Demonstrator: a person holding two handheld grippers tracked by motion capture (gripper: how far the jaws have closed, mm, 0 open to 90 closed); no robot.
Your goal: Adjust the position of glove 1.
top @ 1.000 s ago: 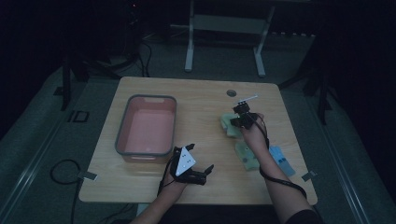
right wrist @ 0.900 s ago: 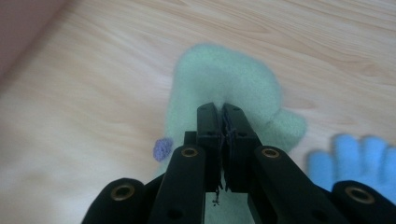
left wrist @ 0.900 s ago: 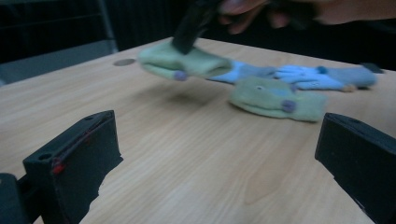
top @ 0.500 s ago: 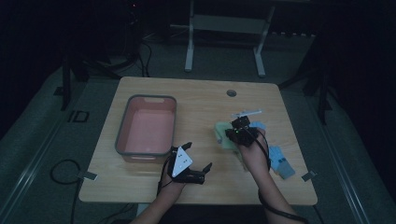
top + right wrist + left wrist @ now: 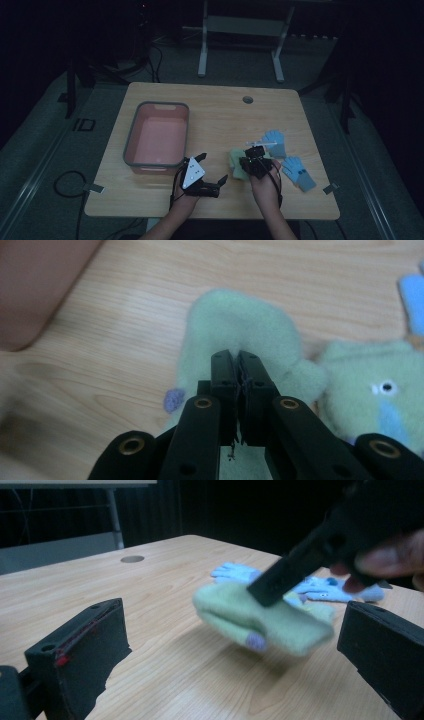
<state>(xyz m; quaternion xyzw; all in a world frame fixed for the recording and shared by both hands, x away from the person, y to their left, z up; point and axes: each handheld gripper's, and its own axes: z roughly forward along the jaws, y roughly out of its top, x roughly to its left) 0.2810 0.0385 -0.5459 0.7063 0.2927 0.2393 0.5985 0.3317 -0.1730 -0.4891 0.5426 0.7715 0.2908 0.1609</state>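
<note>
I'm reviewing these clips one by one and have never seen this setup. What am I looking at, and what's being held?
A person at a wooden table holds a two-jaw hand tool in each hand. One picture looks down from above; the other two come from cameras riding on each tool. The right gripper is shut on a green mitten, lifted just off the table in the left gripper view. The left gripper is open and holds nothing. Also on the table: a pink tub, two blue gloves and a second green mitten.

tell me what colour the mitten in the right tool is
Pale green mitten with a small purple spot; clearest in the right gripper view.
</note>
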